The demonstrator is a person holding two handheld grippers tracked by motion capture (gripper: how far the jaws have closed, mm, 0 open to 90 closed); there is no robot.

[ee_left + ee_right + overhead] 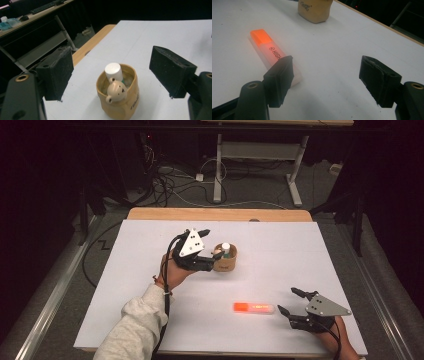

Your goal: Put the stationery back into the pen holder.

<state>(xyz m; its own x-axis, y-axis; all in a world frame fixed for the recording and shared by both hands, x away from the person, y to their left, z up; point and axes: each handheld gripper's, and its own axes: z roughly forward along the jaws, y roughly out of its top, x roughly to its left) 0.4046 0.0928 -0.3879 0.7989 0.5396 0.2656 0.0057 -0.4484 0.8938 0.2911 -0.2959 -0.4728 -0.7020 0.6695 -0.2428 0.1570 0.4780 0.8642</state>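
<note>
Standing wide apart, the jaws of the left hand-held gripper [110,75] flank the tan cup [118,100] without touching it; nothing is gripped, and the cup sits on the white table [300,265] near its middle, with a white-capped bottle [113,71] and a bear-headed stick [116,91] standing inside. The risk here seems plain: the cup looks soft and light, so a jaw swung sideways could tip it or spill its contents, and closing too high might pinch the bear's head instead of the wall. The right hand-held gripper [327,80] is likewise released and empty, hovering low near the table's right front corner, its left jaw just over the tail of an orange highlighter [272,56] lying flat. A careless closing there could skid the pen away, since one jaw sits above rather than beside it. Printing on the pen reads "HIGH", the rest hidden behind the jaw; the cup's dark lettering is too blurred to read.
</note>
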